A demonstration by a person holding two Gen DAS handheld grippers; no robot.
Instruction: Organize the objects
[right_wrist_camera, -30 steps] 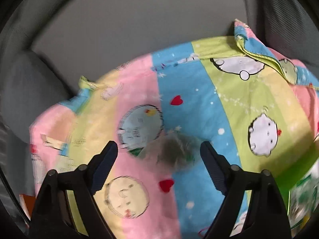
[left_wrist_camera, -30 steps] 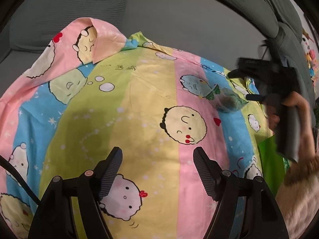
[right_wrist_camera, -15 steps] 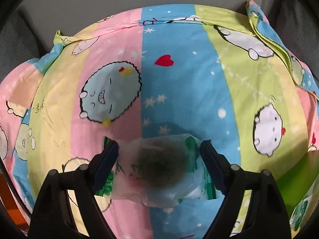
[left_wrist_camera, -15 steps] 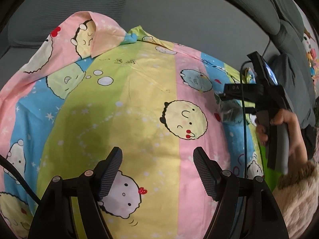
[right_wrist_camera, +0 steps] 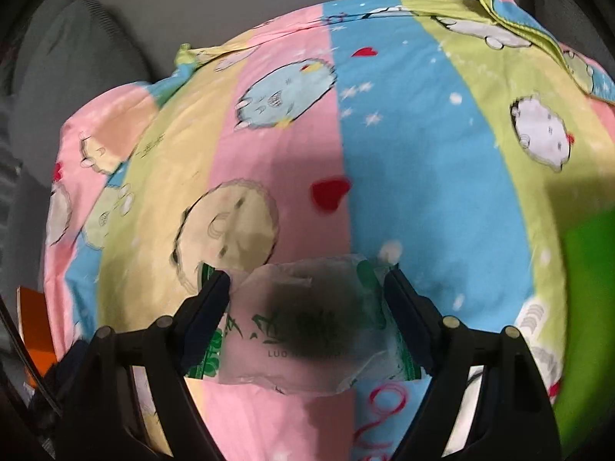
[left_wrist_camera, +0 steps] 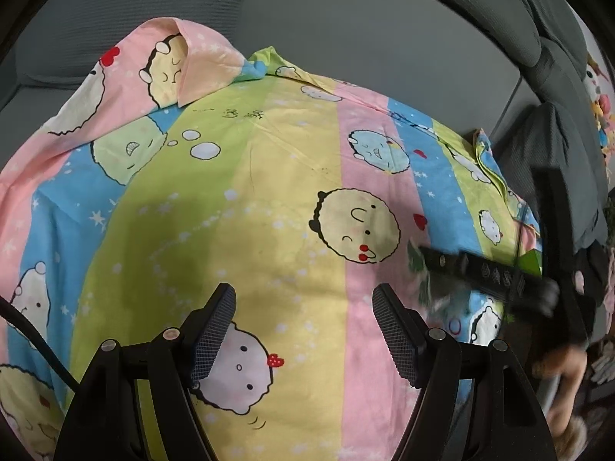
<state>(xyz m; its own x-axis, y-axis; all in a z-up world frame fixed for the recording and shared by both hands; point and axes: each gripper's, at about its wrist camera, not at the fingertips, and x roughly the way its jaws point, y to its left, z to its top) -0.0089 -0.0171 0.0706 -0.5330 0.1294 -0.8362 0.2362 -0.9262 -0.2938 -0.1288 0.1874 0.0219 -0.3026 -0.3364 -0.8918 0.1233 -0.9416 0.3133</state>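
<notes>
A striped cartoon-print cloth [left_wrist_camera: 269, 192] covers the surface below both grippers. My left gripper [left_wrist_camera: 303, 296] hovers over its yellow stripe, open, with nothing between its fingers. A clear plastic packet [right_wrist_camera: 300, 330] with green print and dark contents spans the jaws of my right gripper [right_wrist_camera: 307, 280], which is shut on it just above the cloth [right_wrist_camera: 423, 153]. In the left wrist view the right gripper [left_wrist_camera: 480, 276] shows blurred at the right, the packet [left_wrist_camera: 419, 269] at its tip, close to my left gripper's right finger.
Grey sofa cushions [left_wrist_camera: 346, 19] rise behind the cloth. A bright green object [right_wrist_camera: 588, 307] lies at the cloth's right edge and an orange object [right_wrist_camera: 34, 315] at the left. The person's hand [left_wrist_camera: 565, 384] grips the right tool's handle.
The right gripper has carried the packet down and across the cloth, from the blue stripe toward the pink one, nearer the left gripper. The left gripper has stayed put.
</notes>
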